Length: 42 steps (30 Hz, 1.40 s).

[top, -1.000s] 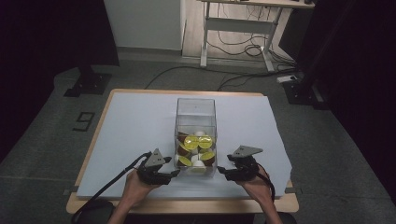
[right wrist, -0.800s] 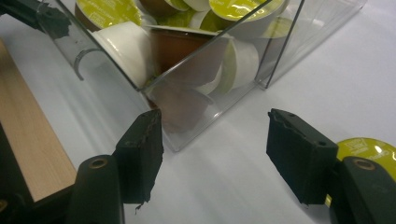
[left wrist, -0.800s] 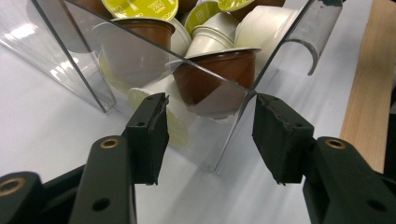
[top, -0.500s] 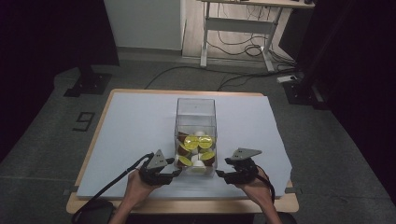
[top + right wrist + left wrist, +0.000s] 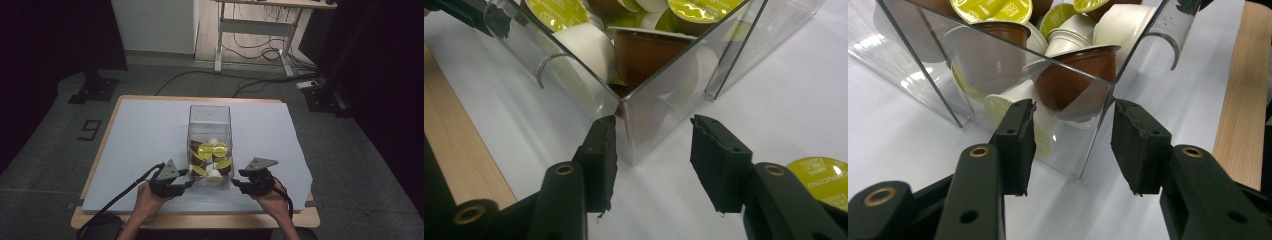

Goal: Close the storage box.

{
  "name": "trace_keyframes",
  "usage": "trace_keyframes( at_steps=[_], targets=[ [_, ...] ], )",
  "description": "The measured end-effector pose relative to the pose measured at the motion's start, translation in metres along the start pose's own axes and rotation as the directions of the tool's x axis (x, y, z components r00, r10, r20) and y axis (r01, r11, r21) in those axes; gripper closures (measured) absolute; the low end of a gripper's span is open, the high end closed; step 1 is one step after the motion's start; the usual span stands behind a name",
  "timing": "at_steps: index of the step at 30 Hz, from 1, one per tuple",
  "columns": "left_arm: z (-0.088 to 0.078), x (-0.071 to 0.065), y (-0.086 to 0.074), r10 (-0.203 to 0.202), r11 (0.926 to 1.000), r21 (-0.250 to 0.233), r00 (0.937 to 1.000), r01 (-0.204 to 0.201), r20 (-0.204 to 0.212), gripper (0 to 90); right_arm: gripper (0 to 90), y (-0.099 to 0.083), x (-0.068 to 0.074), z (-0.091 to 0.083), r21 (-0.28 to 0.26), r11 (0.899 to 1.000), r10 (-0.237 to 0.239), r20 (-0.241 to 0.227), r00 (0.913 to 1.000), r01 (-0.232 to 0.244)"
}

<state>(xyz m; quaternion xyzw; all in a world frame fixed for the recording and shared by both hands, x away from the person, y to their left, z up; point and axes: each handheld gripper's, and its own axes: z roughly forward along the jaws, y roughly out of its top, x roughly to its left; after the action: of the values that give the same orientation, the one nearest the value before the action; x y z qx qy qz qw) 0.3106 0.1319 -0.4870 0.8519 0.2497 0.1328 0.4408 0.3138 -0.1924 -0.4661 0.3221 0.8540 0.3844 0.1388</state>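
Left gripper (image 5: 1073, 135): jaws apart, just been closing, straddling a near corner of the clear square plastic box (image 5: 209, 120) of brown, white and green coffee capsules (image 5: 210, 151), not clamped. Right gripper (image 5: 651, 150): likewise at the other near corner. The box stands at twelve o'clock of both, on the white table cover (image 5: 140, 135).

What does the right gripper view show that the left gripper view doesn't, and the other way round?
Right gripper view: a loose green-lidded capsule lying on the white sheet outside the clear box. Left gripper view: a pale-lidded capsule low against the box wall. Shared: brown and white capsules inside, the wooden table edge, and a box corner between the jaws of the left hand-held gripper and right hand-held gripper, which have just been closing without pressing it yet.
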Motion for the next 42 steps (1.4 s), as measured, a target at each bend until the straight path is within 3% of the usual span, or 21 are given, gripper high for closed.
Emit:
trace_keyframes(
  at_steps=[4, 19, 42],
  targets=[
    [0.0, 0.001, 0.001, -0.004, 1.0, -0.004, 0.9999, 0.004, -0.01, 53.6, 56.0, 0.001, 0.001, 0.0, -0.003, 1.0, 0.0, 0.006, 1.0, 0.0],
    [0.005, 0.008, 0.001, -0.024, 0.9994, -0.026, 0.9981, 0.023, -0.057, 58.9, 64.4, 0.006, 0.008, -0.003, -0.017, 1.0, -0.004, -0.051, 0.9987, 0.003],
    [0.008, 0.008, 0.0, -0.042, 0.9979, -0.052, 0.9949, 0.037, -0.092, 58.5, 76.1, 0.028, 0.026, 0.021, -0.034, 0.999, -0.031, -0.082, 0.9961, 0.028]
  ],
)
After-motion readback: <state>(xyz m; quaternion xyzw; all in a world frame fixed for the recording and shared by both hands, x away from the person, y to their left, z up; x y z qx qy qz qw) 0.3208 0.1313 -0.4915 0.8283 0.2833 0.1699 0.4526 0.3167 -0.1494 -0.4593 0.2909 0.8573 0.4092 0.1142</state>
